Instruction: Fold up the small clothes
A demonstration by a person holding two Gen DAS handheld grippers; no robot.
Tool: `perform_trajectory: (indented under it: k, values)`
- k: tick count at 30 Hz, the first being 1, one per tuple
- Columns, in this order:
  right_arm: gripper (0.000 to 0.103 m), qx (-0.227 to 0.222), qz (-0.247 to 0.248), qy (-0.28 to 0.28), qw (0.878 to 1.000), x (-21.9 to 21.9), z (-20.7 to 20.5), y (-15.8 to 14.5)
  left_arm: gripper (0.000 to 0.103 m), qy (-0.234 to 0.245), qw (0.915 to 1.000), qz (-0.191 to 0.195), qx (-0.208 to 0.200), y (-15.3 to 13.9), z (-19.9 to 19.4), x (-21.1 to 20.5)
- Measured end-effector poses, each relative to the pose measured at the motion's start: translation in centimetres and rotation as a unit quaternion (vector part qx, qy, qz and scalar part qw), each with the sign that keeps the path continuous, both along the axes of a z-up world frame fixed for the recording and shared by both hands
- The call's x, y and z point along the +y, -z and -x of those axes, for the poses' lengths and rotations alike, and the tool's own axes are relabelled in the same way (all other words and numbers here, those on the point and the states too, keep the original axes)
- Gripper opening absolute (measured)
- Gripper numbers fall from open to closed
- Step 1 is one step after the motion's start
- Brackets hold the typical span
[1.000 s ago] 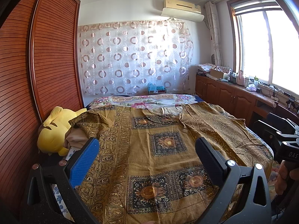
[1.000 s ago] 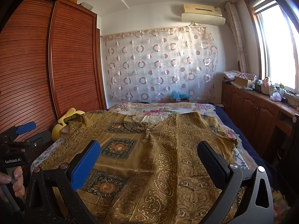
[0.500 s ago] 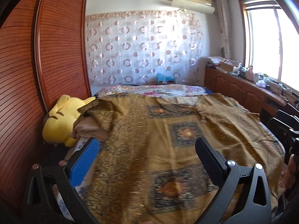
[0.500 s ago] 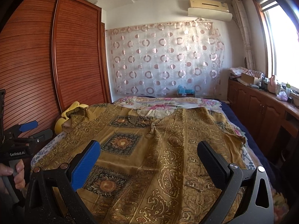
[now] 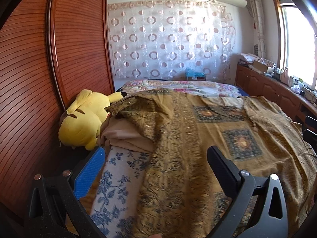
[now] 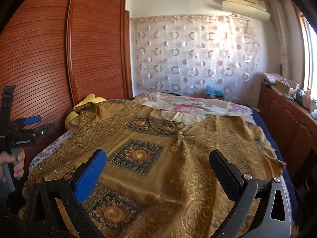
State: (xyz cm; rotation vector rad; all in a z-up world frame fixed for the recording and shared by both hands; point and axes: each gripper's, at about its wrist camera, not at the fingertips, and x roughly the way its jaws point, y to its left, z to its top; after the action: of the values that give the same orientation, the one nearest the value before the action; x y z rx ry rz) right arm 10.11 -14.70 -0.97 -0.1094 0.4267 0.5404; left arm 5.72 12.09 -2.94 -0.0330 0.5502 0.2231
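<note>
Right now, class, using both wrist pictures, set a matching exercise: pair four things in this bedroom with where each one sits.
Things:
1. yellow plush toy
2. white air conditioner
3. gold patterned garment
4. small turquoise object

Places:
A. high on the wall
B. spread across the bed
C. beside the wooden wardrobe
D. at the curtain's foot

Pairs: 1-C, 2-A, 3-B, 4-D

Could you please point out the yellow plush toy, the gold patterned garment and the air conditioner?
yellow plush toy [image 5: 79, 127]: left wrist view, on its rounded back.
gold patterned garment [image 6: 158, 170]: right wrist view, on its middle panel.
air conditioner [image 6: 245, 2]: right wrist view, on its front face.
</note>
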Motion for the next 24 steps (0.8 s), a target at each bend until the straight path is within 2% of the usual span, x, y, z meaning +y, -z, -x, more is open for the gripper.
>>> perform_trajectory:
  k: [4,14,24]
  values:
    - [0.102,0.036,0.010,-0.044,0.998,1.0,-2.0,0.5,0.103,0.005,0.9999,0.007,0.012,0.4,-1.4,1.6]
    - [0.100,0.075,0.031,-0.100,0.992,3.3,-8.7,0.4,0.101,-0.006,0.9992,0.021,0.034,0.5,-5.6,5.9]
    - [0.099,0.102,0.042,-0.107,0.988,4.1,-13.5,0.3,0.095,-0.015,0.9982,0.025,0.052,0.4,-10.7,10.7]
